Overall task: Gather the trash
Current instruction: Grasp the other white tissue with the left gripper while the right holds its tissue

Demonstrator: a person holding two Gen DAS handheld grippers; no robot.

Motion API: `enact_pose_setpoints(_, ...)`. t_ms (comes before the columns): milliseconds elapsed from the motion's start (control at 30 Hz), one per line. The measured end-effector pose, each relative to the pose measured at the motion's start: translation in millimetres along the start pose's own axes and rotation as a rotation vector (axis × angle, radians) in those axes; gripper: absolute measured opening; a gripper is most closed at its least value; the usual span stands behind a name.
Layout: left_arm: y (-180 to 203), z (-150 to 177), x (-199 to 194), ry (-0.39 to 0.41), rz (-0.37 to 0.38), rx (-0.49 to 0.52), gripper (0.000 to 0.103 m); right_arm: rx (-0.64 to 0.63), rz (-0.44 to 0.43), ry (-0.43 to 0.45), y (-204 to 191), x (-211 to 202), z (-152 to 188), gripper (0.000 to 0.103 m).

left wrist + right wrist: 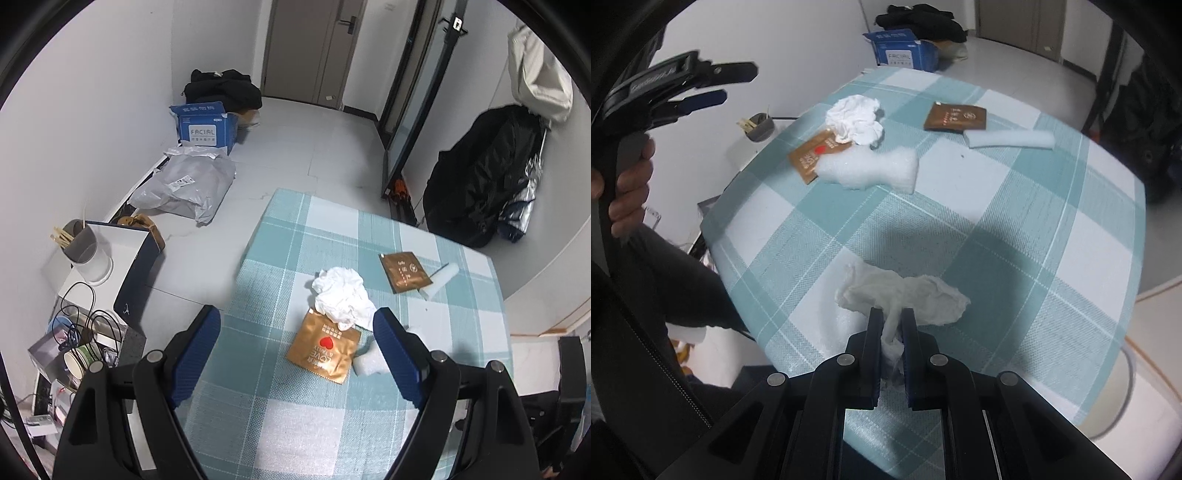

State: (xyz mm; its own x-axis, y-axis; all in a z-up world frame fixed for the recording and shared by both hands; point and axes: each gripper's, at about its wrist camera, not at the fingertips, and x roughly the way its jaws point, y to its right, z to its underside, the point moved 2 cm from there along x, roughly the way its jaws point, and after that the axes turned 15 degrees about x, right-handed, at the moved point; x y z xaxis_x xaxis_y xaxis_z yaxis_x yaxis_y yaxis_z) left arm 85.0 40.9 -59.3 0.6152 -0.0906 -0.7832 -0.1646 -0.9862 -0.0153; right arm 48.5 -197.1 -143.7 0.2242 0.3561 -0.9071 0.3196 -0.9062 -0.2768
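Note:
A teal checked tablecloth [280,424] [1034,221] carries the trash. My right gripper [891,314] is shut on a twisted white tissue [916,291] just above the cloth's near part. My left gripper [297,317] [738,85] stands open over the table's left side, holding nothing. Between and just beyond its fingers lie a gold packet with a red heart [323,350] [809,155], a crumpled white tissue [343,295] [855,118] overlapping it, and a white foam piece [369,360] [871,170]. Farther off are a brown packet [404,271] [955,116] and a white foam strip [441,278] [1012,140].
On the floor to the left are a blue box [207,127], a grey plastic bag [184,184], and a grey cup with chopsticks [83,247] on a low box. A black backpack [484,177] leans at the right wall. A person's hand [631,184] grips the left tool.

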Motion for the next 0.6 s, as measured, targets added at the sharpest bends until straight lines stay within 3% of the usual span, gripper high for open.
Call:
enact_pose_setpoints(333,18,-6,22,-0.074,0.039,0.122,0.082,0.054,-0.033,0.019,7,12,5,0.009)
enact_pose_setpoints(500,28,-24,47,-0.144,0.049,0.228,0.082,0.058,-0.045,0.058,6,4,2,0.009)
enact_pose_setpoints(600,31,-31,75,-0.219,0.105,0.251,0.082,0.057,-0.046,0.066,9,1,4,0.009)
